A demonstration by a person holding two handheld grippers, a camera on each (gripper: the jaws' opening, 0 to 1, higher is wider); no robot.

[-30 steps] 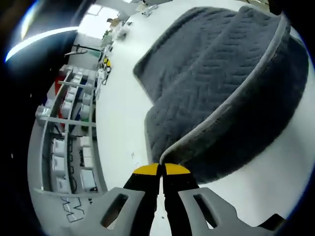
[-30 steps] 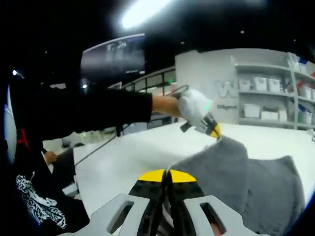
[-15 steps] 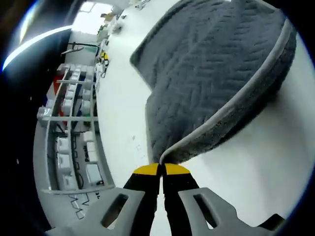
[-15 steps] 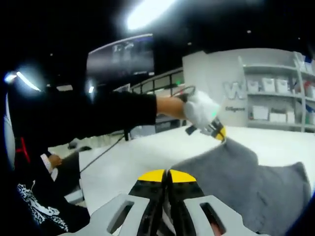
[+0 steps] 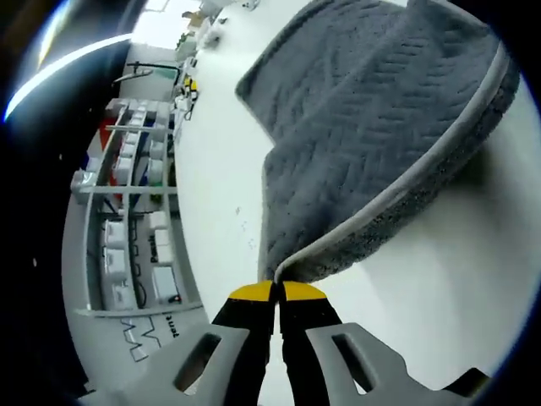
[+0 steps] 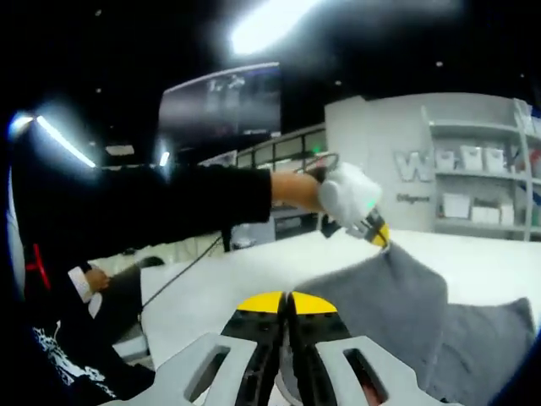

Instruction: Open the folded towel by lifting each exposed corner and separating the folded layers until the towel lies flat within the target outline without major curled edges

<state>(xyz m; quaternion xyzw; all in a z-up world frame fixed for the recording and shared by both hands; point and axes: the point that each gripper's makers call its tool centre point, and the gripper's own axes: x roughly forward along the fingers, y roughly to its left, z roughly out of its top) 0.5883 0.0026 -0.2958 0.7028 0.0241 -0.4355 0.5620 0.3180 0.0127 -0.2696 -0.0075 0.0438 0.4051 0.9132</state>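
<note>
The towel [image 5: 372,110] was matt grey cloth with a woven herringbone texture; the table [image 5: 456,288] was smooth, white.

Towel [image 5: 372,127] on the table [image 5: 456,288], corner in left claw [image 5: 277,292], shelves [image 5: 139,228] beyond the table's edge.

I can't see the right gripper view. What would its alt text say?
A yellow-tipped right gripper is shut on the near edge of a grey towel, while a black-sleeved arm reaches in with the left gripper, pinching another corner up off the white table. White shelves line the wall behind.
</note>
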